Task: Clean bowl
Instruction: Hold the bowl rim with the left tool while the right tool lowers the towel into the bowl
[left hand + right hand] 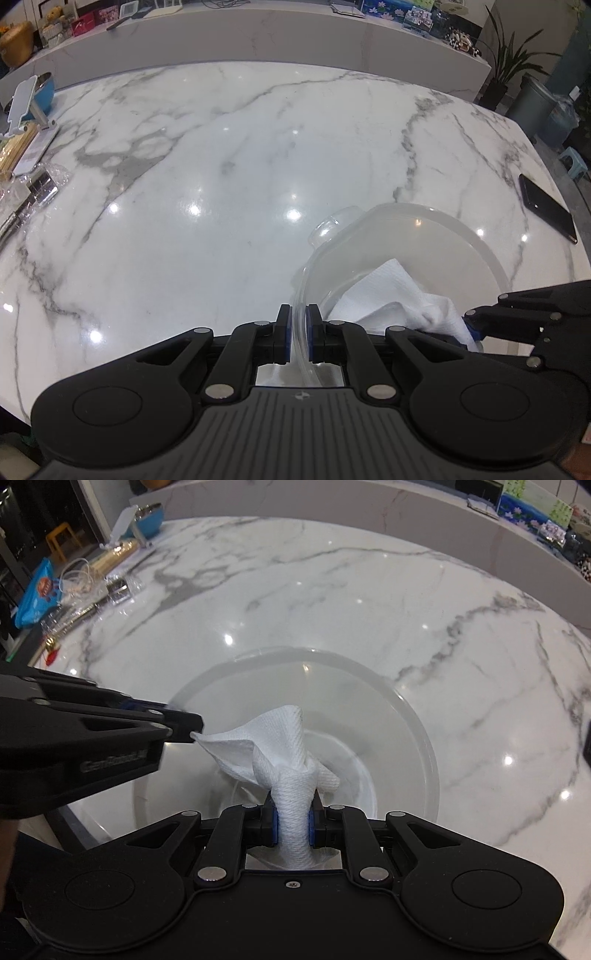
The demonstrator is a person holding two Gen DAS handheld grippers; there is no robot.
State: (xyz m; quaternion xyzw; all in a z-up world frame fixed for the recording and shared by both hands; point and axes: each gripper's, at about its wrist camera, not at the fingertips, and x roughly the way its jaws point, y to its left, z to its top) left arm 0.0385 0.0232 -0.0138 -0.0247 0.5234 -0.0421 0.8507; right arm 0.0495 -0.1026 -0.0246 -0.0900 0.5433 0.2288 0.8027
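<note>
left gripper [299, 334]: pinched tight on the clear bowl [436, 236] rim
right gripper [292, 819]: clamped around a twisted paper towel [291, 746], poking down inside the bowl

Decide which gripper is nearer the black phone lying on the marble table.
Right. The right gripper, clamping the paper towel, sits on the phone's side; the left gripper grips the clear bowl's far rim.

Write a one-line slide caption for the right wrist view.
Right gripper holds a twisted paper towel over the clear bowl while the left gripper steadies its rim.
</note>
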